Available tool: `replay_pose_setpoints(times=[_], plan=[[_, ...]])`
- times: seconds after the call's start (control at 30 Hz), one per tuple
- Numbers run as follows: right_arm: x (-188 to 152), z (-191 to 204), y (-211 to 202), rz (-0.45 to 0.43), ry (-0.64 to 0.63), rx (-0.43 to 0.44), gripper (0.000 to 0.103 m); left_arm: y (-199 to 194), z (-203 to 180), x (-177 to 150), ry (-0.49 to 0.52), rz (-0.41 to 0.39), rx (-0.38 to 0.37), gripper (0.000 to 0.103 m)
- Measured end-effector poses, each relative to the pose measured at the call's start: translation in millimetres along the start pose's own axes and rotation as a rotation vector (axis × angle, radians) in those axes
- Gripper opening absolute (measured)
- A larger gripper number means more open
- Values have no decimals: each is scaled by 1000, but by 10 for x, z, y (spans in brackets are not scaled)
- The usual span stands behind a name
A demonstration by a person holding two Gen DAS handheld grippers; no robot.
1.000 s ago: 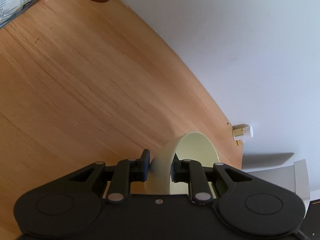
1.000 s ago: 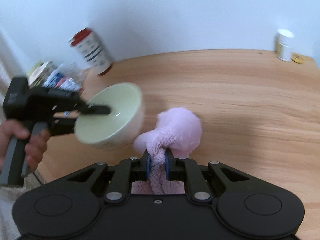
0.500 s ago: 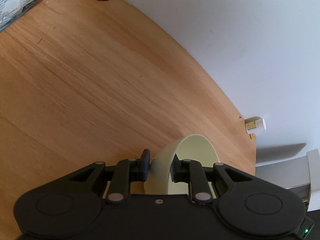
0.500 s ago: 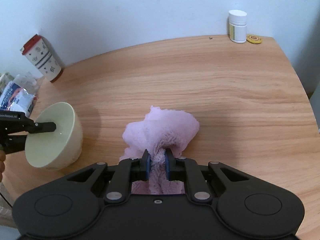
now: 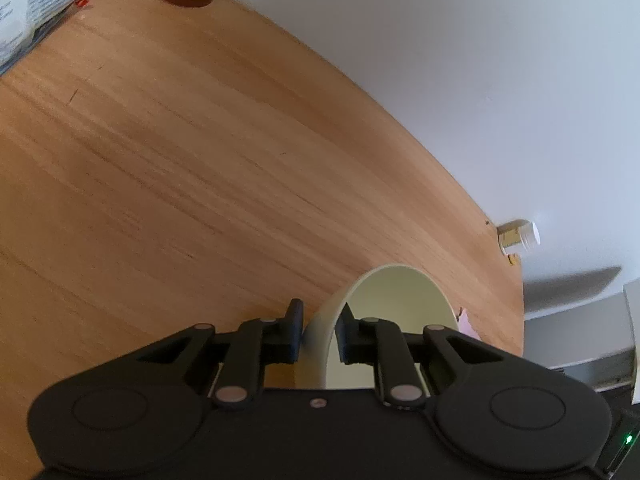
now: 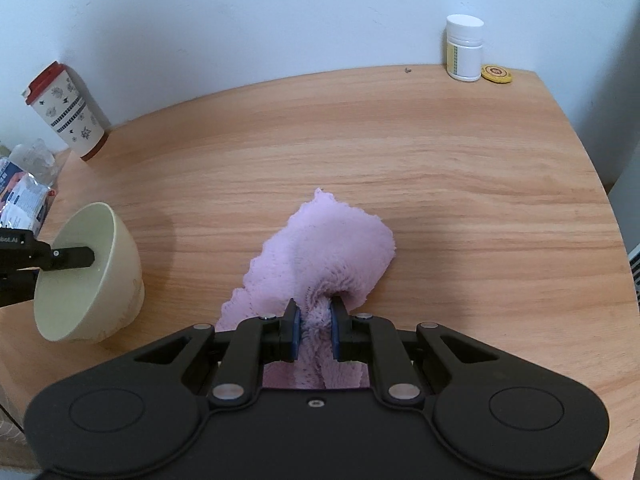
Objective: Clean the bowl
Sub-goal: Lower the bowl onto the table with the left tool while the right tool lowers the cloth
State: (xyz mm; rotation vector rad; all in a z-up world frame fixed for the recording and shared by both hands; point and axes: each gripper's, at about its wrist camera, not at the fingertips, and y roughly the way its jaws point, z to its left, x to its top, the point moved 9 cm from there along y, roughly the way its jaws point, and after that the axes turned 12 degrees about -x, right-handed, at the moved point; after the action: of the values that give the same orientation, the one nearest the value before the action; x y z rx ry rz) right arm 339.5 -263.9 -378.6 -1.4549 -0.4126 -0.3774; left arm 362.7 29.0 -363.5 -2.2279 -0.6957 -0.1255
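Now the right claw (image 6: 314, 330) has drawn back from the bowl (image 6: 90, 276), which a second ago sat close in front of it with the pink cloth (image 6: 332, 252) bunched beside the rim. The cloth is spread lower and flatter, draped onto the wooden counter (image 6: 400, 140) near the middle of its front edge, while the right claw is clamped narrow on a gathered fold of it. The left claw (image 5: 318, 330) pinches the wall of the pale green bowl, one finger inside and one outside. The bowl is tipped on its side near the counter's left front corner, mouth turned toward the left claw; whether its base touches the wood I cannot tell. The two are now well apart, so no wiping is under way at this moment. My reading is that a wiping pass is either finished or the cloth is being laid down; the inside of the bowl shows no obvious dirt. Along the back edge stand a lidded patterned cup (image 6: 64, 110) at the left and a white pill bottle (image 6: 464, 48) at the right corner.
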Motion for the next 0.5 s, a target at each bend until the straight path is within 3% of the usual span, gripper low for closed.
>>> replay_pose_setpoints(times=[0.07, 0.13, 0.23, 0.37, 0.4, 0.43, 0.5], plan=[[-2, 6, 0, -1, -1, -3, 17, 1, -8, -5, 14, 6, 15, 19], [-1, 10, -3, -5, -3, -5, 19, 1, -11, -10, 35, 9, 45, 44], [1, -9, -27, -18, 5, -13, 20, -20, -5, -37, 80, 34, 110, 55], [-40, -25, -78, -41, 5, -31, 36, -93, -20, -111, 112, 43, 149, 76], [-53, -28, -94, -49, -1, -38, 39, -93, -26, -120, 115, 44, 152, 86], [-68, -32, -114, -57, -9, -45, 47, -106, -34, -146, 124, 49, 164, 90], [-87, -44, -171, -75, -13, -50, 51, -141, -32, -184, 150, 50, 186, 92]])
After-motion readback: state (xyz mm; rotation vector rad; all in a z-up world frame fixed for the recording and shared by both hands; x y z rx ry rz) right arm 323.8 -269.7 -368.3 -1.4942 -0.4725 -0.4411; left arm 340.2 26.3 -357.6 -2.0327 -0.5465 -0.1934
